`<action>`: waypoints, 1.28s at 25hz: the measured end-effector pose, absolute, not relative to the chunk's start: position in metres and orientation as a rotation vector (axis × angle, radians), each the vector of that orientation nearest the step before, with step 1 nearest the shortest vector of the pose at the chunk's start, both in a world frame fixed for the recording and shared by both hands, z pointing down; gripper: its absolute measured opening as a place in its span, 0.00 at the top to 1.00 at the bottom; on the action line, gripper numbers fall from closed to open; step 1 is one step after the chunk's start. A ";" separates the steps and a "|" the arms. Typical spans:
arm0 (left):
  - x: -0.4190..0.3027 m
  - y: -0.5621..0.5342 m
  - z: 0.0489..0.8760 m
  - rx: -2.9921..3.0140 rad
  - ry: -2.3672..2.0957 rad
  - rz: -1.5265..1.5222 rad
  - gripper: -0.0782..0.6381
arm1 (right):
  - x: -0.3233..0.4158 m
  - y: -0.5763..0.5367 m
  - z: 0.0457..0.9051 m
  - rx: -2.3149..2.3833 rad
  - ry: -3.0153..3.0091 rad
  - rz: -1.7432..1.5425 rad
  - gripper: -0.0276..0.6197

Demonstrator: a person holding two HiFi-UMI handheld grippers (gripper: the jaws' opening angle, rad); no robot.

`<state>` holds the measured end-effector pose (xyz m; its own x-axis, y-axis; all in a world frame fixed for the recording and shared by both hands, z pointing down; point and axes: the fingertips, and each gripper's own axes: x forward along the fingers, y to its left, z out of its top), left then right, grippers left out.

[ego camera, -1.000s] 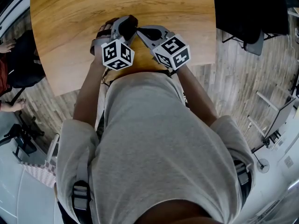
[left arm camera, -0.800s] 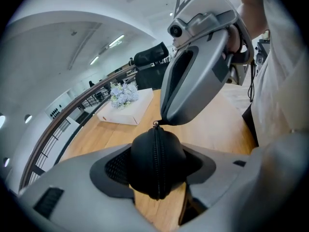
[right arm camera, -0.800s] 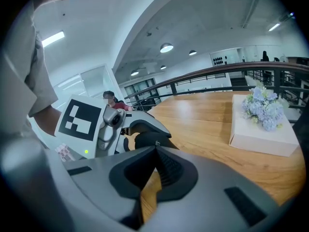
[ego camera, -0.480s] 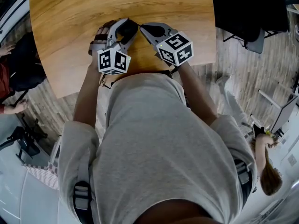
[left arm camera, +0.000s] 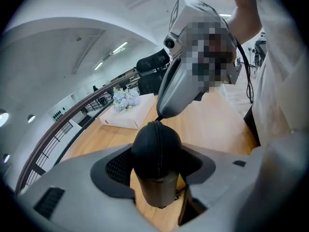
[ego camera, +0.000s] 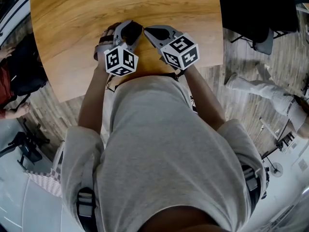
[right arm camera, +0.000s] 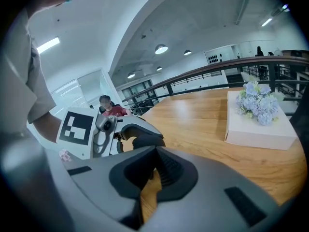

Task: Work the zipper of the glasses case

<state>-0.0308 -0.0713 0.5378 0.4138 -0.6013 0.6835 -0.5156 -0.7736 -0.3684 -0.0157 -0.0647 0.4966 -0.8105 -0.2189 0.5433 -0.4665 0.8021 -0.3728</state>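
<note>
The left gripper [ego camera: 129,33] hugs the black glasses case [left arm camera: 155,149]. The right gripper [ego camera: 147,31] is pinched shut, touching the case's top.

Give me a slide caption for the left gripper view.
Left gripper clamps the black glasses case above the wooden table; the shut right gripper meets the top of its zipper.
</note>
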 end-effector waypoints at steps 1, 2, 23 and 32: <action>-0.029 -0.071 0.540 -2.558 1.011 -1.304 0.51 | -0.015 -0.064 0.495 0.507 -2.506 0.684 0.92; -0.028 -0.071 0.542 -2.560 1.005 -1.314 0.51 | -0.015 -0.063 0.492 0.497 -2.514 0.686 0.92; -0.029 -0.049 0.482 -2.637 0.760 -0.808 0.51 | -0.018 -0.051 0.471 0.106 -2.774 0.999 0.70; -0.028 -0.041 0.478 -2.633 0.729 -0.830 0.51 | -0.026 -0.040 0.462 -0.057 -2.802 1.232 0.72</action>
<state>-0.0283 -0.0411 0.4782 0.7070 -0.5432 0.4529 -0.3790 -0.8317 -0.4058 -0.0259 -0.0400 0.4617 -0.9961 0.0661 0.0583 0.0017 0.6759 -0.7370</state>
